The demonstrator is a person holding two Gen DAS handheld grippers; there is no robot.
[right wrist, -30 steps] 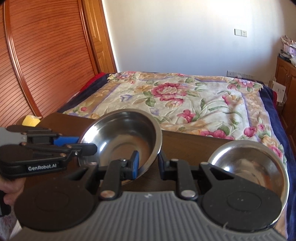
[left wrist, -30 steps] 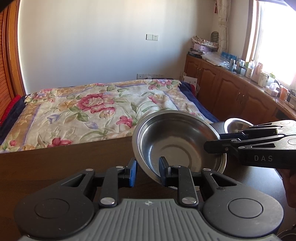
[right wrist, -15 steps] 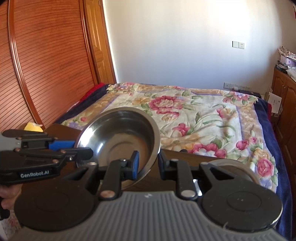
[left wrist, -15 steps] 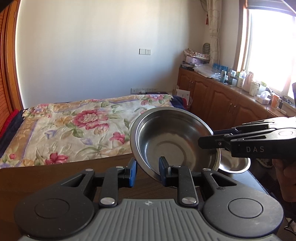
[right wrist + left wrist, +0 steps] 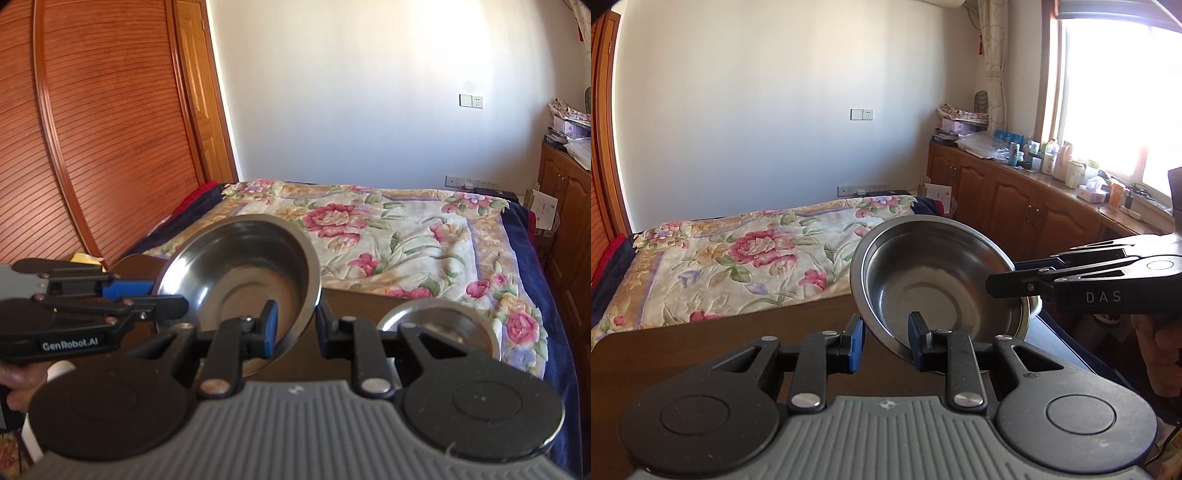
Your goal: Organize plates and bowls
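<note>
**Two grippers on one steel bowl**

Two black handheld grippers pinch opposite sides of a round, shallow stainless steel bowl [image 5: 942, 280], which hangs tilted in the air above a dark brown wooden table [image 5: 713, 343]. The left gripper [image 5: 886, 339] has its blue-padded fingers closed over the bowl's near rim, one inside and one outside. The right gripper [image 5: 293, 325] clamps the rim the same way from the other side; in the left wrist view it reaches in from the right. A second, smaller steel bowl [image 5: 443, 325] sits on the table, to the right of the lifted one and apart from it. Beyond the table lies a bed with a floral quilt [image 5: 388, 229].
</note>
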